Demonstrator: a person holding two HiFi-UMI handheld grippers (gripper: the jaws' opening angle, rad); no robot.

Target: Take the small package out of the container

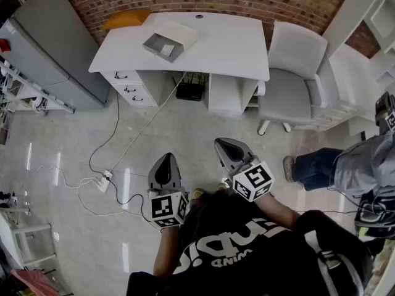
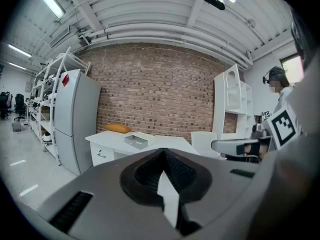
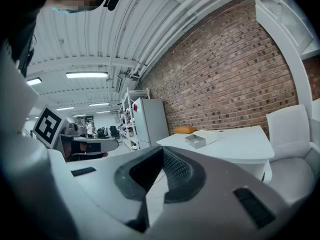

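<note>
The container lies open on the desk, toward its left end, with a white lid touching its far side. A pale patch shows inside it; I cannot tell whether that is the package. An orange cushion sits at the desk's back left corner, near the brick wall.

Both of my grippers are well away from the desk, over the floor in front of it and pointing toward it. The left gripper has its jaws pressed together with nothing between them, and its own view shows the tips meeting, with the desk far beyond. The right gripper looks the same in its view: tips closed and empty.

A chair stands at the desk's right end and a grey fridge to the desk's left. A cable runs from under the desk to a power strip on the floor. Another person stands off the desk's right front.
</note>
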